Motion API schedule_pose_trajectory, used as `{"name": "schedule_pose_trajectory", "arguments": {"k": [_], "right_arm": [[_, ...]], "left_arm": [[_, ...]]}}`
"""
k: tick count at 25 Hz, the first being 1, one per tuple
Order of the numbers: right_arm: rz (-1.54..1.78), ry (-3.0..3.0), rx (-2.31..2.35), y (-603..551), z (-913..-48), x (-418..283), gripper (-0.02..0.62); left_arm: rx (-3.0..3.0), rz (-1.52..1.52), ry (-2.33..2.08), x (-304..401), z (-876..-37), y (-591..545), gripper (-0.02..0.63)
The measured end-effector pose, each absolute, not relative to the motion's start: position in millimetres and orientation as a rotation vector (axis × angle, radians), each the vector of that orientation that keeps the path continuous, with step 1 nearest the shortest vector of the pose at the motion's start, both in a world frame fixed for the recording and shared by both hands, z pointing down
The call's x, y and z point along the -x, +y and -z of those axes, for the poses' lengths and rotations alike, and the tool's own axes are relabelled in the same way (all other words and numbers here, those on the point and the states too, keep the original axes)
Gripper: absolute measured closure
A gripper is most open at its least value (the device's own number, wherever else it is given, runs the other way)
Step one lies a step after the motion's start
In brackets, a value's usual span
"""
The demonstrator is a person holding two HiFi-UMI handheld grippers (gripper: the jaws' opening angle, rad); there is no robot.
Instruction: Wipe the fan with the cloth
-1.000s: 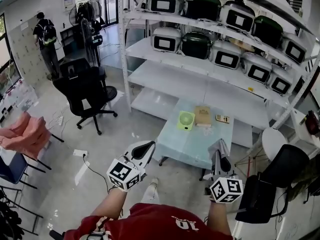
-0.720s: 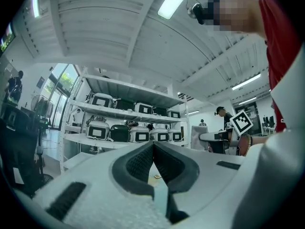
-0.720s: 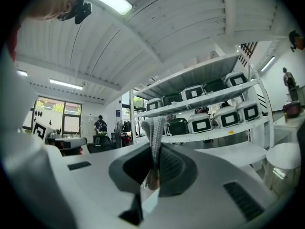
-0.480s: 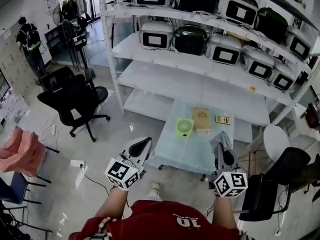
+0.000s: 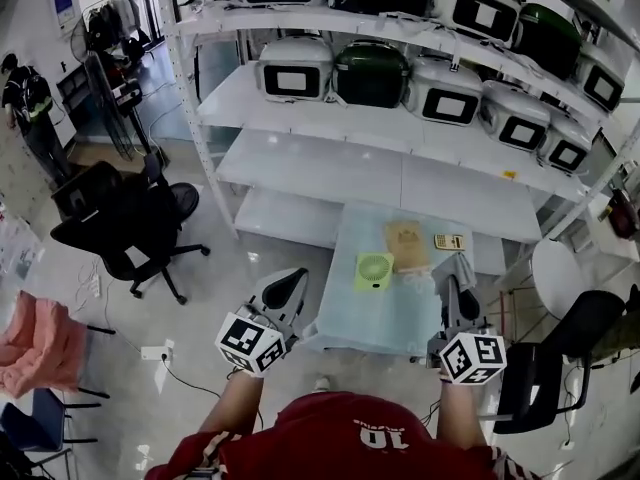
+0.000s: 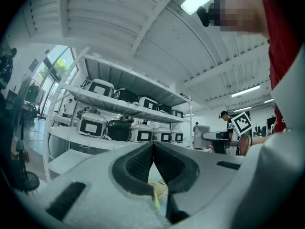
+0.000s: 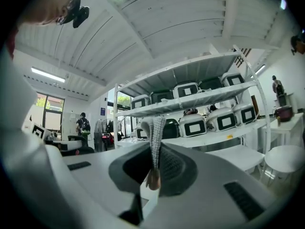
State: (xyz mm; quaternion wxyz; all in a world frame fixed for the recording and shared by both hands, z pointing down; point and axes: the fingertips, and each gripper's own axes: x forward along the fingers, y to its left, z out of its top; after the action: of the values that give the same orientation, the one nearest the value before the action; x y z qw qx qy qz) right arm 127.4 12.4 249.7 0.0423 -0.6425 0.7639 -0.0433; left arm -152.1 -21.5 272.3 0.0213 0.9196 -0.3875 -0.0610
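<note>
A small green fan (image 5: 374, 270) lies on the pale blue table (image 5: 372, 310), near its middle. In the head view my right gripper (image 5: 458, 288) hovers over the table's right edge, shut on a grey cloth (image 5: 462, 267). The right gripper view shows that cloth (image 7: 155, 140) pinched upright between the jaws. My left gripper (image 5: 289, 282) hangs off the table's left edge, left of the fan. In the left gripper view its jaws meet with nothing between them (image 6: 153, 150).
A tan pad (image 5: 407, 242) and a small calculator (image 5: 448, 241) lie behind the fan. White shelving (image 5: 400, 183) with several boxy appliances stands past the table. A black office chair (image 5: 120, 223) is at left, a white stool (image 5: 558, 268) and a dark chair (image 5: 560, 353) at right. A power strip (image 5: 154, 352) lies on the floor.
The view has closed in on the table and shelving, and the chair has slid left. Both grippers keep their pose; the right one still holds the cloth.
</note>
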Motion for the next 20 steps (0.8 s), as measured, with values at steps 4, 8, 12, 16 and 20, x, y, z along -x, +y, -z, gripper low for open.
{"name": "schedule_pose_trajectory", "arguments": {"k": [4,8,12,16,20], "right_arm": [[0.127,2.315,2.007,-12.4,-257.6,-114.4,0.575],[0.190,2.298,2.046,-23.5,-275.7,-111.6,0.575],[0.234,2.318,2.112,-32.7,-299.2,-115.0,0.572],[0.289,2.333,2.152,-31.9,-320.9,-116.7,0.572],[0.322,2.342,2.145,-32.1,-332.4,-118.7,0.572]], "left_arm": [[-2.834,0.205,-1.169,165.7,-280.3,-53.9,0.603],[-2.832,0.201,-1.116,166.3,-289.5,-69.3,0.603],[-2.823,0.185,-1.055,155.9,-307.0,-76.2,0.603],[-2.816,0.151,-1.004,146.8,-325.7,-75.0,0.603],[-2.837,0.111,-0.980,140.4,-340.8,-75.9,0.603]]}}
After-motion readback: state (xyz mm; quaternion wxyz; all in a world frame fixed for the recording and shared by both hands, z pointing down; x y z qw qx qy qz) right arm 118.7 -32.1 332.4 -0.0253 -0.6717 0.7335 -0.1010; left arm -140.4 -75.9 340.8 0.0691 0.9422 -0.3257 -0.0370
